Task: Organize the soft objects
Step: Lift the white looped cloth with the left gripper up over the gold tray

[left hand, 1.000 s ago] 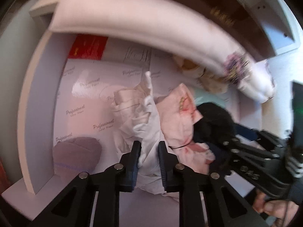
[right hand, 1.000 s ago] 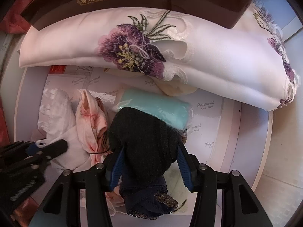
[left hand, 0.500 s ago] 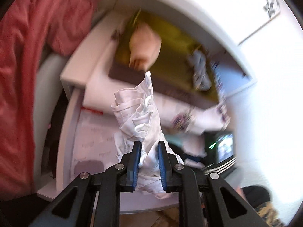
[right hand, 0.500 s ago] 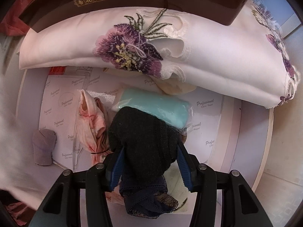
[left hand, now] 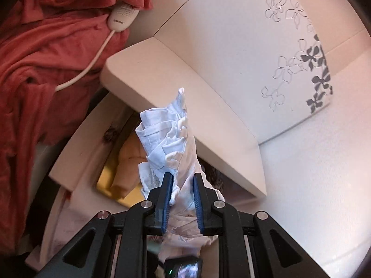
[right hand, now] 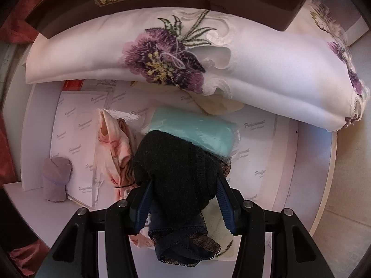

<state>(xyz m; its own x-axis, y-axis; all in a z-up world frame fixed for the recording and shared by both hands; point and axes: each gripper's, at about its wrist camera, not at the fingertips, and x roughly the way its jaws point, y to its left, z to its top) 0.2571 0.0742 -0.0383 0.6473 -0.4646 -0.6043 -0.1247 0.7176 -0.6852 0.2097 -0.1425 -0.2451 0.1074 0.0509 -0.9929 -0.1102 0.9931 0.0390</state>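
Lifted clear of the drawer, the left gripper (left hand: 182, 200) now carries the white garment (left hand: 170, 143) up before the white shelf (left hand: 185, 97), jaws clenched on its bunched middle. Limp and light, it droops either side. The right gripper (right hand: 184, 202) straddles the black knit (right hand: 176, 173); whether it grips, I cannot tell.

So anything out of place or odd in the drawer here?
Mostly the embroidered white cloth: it sags from under the dark box over the drawer's back. Below, the pink garment and black knit piece lie crumpled and unfolded.
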